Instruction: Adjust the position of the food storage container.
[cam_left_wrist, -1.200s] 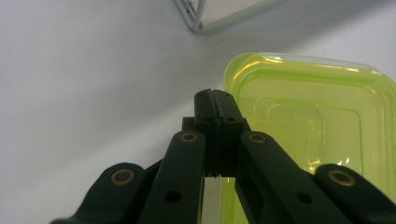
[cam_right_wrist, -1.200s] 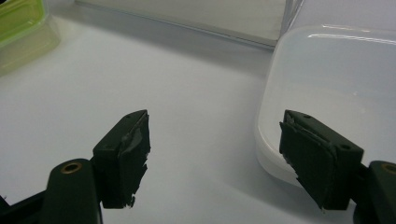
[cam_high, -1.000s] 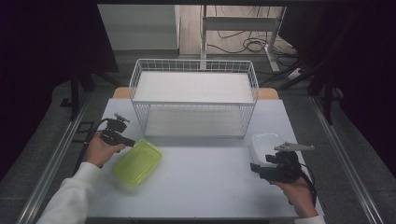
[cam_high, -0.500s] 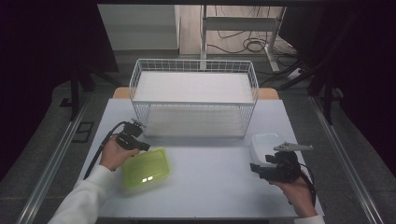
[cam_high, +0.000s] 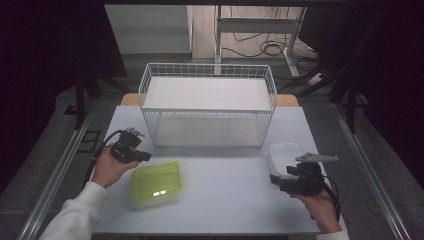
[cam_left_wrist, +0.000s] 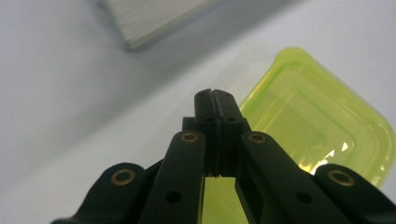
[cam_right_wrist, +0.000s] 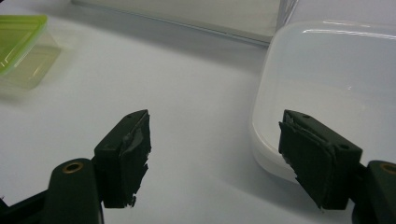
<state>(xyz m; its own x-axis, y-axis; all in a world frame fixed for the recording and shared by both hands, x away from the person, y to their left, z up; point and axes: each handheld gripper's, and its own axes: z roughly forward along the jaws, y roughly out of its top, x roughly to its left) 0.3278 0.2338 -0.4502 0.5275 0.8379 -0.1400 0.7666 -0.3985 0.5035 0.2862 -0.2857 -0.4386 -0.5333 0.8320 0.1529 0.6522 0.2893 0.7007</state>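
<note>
Where matte table (cam_high: 225, 200) lies | translucent lime rounded-rectangular box (cam_high: 156, 182) | frosted white box (cam_high: 285, 155)

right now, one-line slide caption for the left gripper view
Left gripper, jaws shut, beside a lime-green lidded container on the pale table.
</note>
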